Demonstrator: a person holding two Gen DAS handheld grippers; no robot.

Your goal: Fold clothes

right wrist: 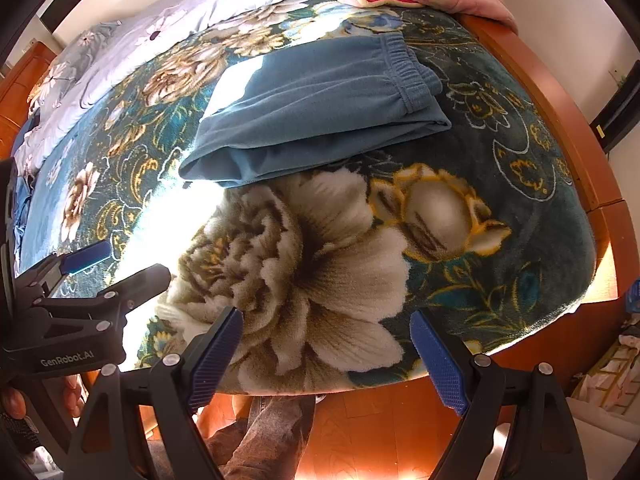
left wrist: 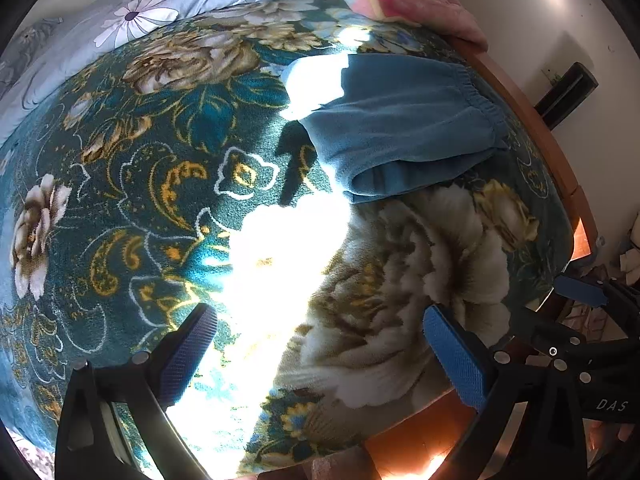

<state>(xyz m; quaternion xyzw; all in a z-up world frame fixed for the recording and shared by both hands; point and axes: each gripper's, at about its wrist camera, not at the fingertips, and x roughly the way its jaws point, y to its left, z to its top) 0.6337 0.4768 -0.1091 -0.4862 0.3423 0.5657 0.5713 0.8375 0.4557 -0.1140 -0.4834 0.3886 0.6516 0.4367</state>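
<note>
The trousers [right wrist: 316, 108] are plain dusty blue. The blanket [right wrist: 500, 216] is dark teal with cream flowers and gold scrolls. The quilt [left wrist: 168, 4] is pale lilac with daisies. The tongs [right wrist: 326, 354] are black with blue pads.

A bed with a floral teal blanket [right wrist: 500, 216] and an orange wooden frame [right wrist: 568, 128] stands by a white wall [left wrist: 532, 12] — hard sunlight [left wrist: 280, 256] crosses it.

Folded blue fleece trousers [right wrist: 316, 116], elastic waistband at right, lay flat well beyond the open right gripper [right wrist: 326, 360].
</note>
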